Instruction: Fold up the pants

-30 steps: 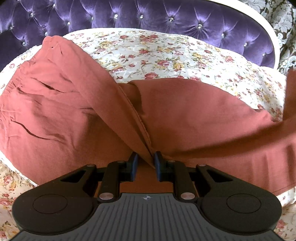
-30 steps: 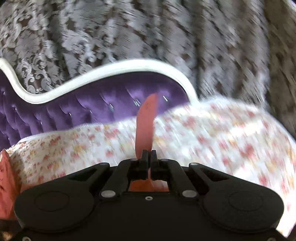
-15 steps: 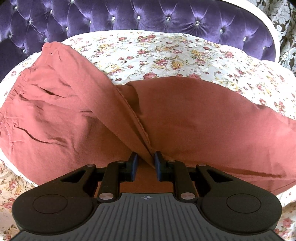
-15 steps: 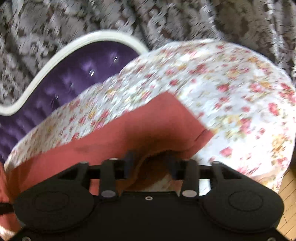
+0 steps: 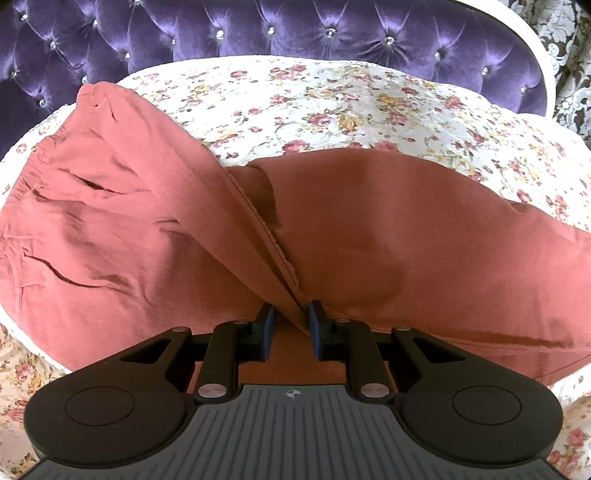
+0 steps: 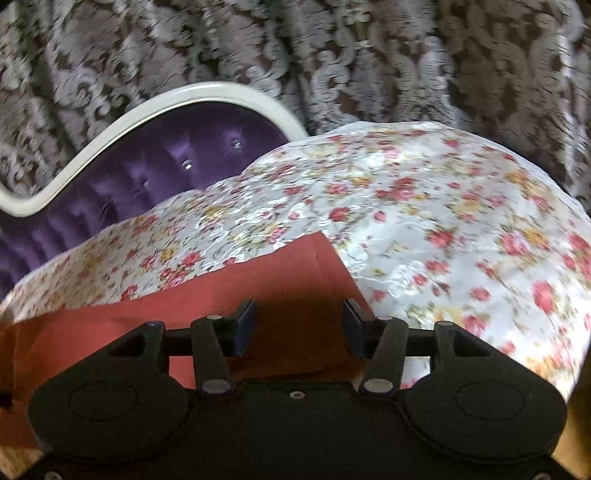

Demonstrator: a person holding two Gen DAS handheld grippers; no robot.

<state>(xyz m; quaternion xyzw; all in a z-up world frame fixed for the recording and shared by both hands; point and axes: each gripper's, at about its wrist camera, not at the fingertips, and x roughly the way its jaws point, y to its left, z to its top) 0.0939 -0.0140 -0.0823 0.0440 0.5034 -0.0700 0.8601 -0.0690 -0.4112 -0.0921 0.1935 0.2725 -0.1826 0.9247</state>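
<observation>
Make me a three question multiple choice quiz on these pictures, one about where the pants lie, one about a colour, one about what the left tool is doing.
1. Where do the pants lie?
A. on the floral bedspread
B. on a wooden chair
C. in a basket

2. What colour is the tufted headboard?
A. green
B. purple
C. white

3. What is the state of the left tool?
A. wide open over bare bedspread
B. out of view
C. shut on a fold of the pants

Answers:
1. A, the rust-red cloth spreads flat across the flowered cover in both views.
2. B, the buttoned velvet behind the bed is purple, only its frame is white.
3. C, the blue pads pinch a seamed ridge of cloth between them.
</observation>
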